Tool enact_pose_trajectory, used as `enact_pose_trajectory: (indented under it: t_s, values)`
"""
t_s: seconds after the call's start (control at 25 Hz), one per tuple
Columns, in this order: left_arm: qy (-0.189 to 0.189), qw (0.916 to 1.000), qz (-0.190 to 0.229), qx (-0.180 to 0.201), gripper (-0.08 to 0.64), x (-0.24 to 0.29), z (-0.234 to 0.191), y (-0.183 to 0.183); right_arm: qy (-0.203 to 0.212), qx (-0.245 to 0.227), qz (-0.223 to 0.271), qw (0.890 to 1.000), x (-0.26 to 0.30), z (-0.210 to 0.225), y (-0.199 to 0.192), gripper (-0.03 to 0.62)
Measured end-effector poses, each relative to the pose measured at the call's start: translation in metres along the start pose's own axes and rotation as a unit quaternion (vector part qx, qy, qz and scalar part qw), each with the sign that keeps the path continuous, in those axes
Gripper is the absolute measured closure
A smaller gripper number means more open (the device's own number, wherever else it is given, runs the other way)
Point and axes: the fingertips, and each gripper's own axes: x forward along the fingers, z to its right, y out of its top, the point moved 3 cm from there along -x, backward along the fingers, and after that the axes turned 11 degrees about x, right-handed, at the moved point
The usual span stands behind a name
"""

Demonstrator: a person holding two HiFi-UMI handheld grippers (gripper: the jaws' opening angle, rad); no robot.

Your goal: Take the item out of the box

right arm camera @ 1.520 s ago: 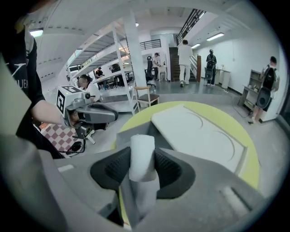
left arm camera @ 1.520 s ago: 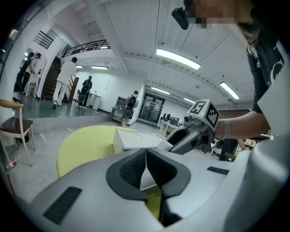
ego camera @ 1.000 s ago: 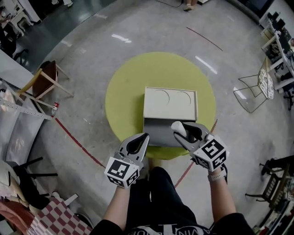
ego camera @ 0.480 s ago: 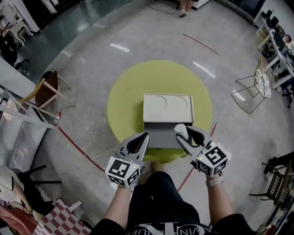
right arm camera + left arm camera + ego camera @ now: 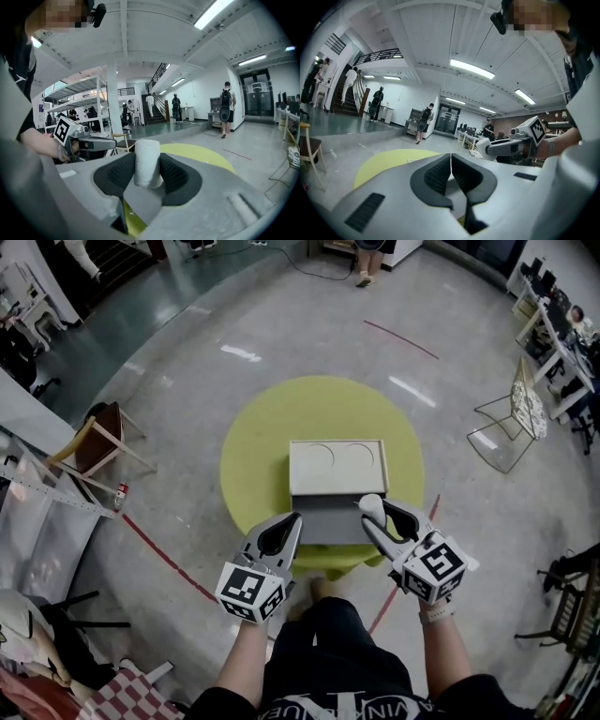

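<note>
The right gripper (image 5: 147, 169) clamps a white, rough-surfaced roll (image 5: 146, 153) — left gripper (image 5: 451, 165) closed, empty.

Open box (image 5: 336, 468) on round yellow table (image 5: 267, 437); right tool (image 5: 374, 518) holds white item (image 5: 371, 503) over box; left tool (image 5: 289, 526) alongside.

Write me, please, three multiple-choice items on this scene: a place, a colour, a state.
1. Where does the box stand? A on the floor; B on the round table; C on a chair.
2. What colour is the round table? A yellow-green; B red; C black.
3. What is the right hand-held gripper's state? A open; B shut, empty; C shut on the white roll.
Answers: 1 B, the head view shows it there; 2 A, plain in the head view; 3 C, the roll stands between its jaws.
</note>
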Motion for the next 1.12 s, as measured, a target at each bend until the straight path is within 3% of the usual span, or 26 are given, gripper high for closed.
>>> enact_pose_trajectory:
  t_s: [1.12]
  values:
    - [0.005, 0.9986, 0.044, 0.029, 0.545, -0.017, 0.015, 0.051, -0.042, -0.016, 0.092, 0.995, -0.043, -0.016, 0.042, 0.428]
